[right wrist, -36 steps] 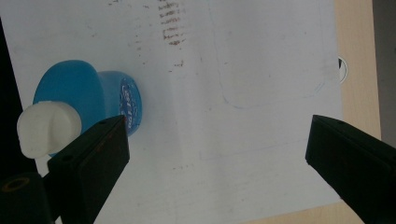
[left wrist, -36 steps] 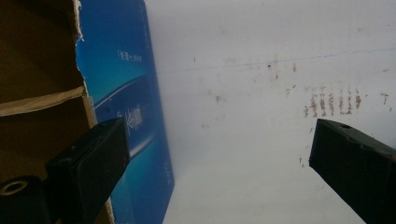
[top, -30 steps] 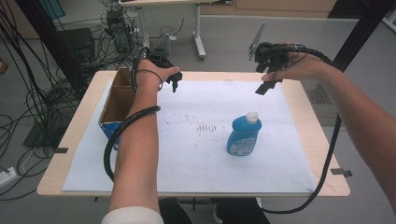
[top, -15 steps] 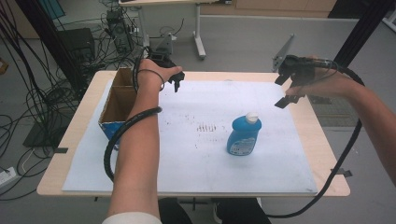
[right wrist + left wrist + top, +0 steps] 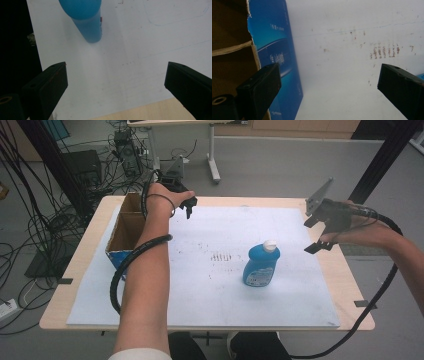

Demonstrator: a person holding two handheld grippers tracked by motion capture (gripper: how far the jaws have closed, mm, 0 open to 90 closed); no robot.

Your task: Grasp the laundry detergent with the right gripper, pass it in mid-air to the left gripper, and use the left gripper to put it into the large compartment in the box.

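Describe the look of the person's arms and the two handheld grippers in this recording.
Both arms are bare; a white sleeve edge shows at the left upper arm. The left gripper and right gripper are black, with blocky matte jaws. A thick black ribbed cable trails from each. The right gripper carries a grey three-cornered plate; the left wrist wears a thin dark band.

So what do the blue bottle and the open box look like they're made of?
The blue bottle: likely smooth, slightly glossy plastic with a white cap, judging by its even translucent blue. The open box: cardboard, with dull brown insides, a torn edge, and a glossy blue printed outer face.
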